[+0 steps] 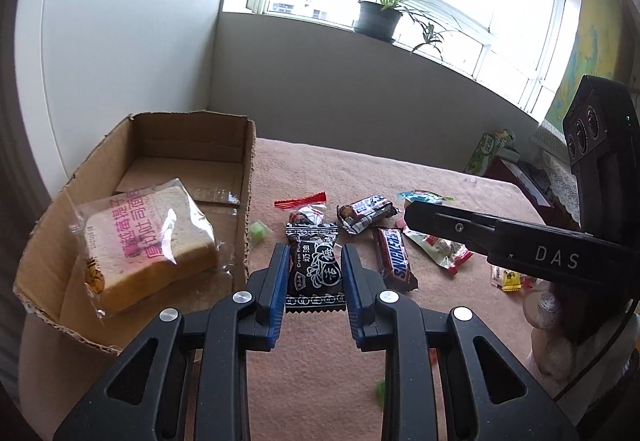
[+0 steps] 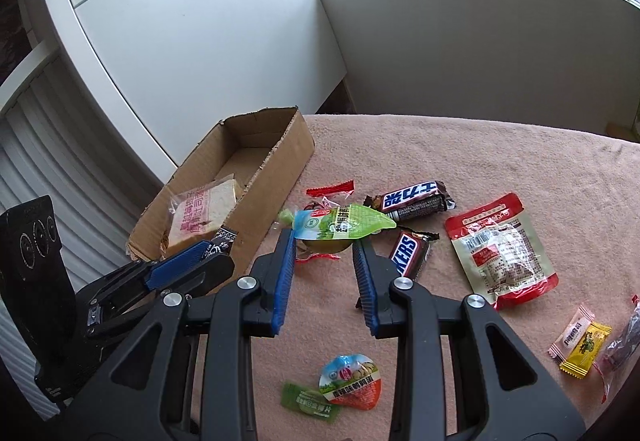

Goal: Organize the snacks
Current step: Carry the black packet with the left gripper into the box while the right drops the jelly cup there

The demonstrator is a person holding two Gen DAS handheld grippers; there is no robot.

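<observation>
- The left claw [image 1: 314, 273] has its blue pads on either side of the black plum candy packet [image 1: 314, 269], seemingly pinching it by the side edges; from the right wrist view the packet sits clamped beside the box wall.
- That packet looks light, crinkly and slick, so I'd judge a mid-body hold safer than the crimped ends.
- The right claw [image 2: 325, 269] stands wide, holding nothing, above the green pouch [image 2: 344, 227] on the desk [image 2: 480, 145].
- The cardboard box [image 1: 246, 177] sits just left, holding only wrapped toast [image 1: 154, 241], with plenty of floor free behind it.
- Its ragged wall could snag the wrapper.
</observation>
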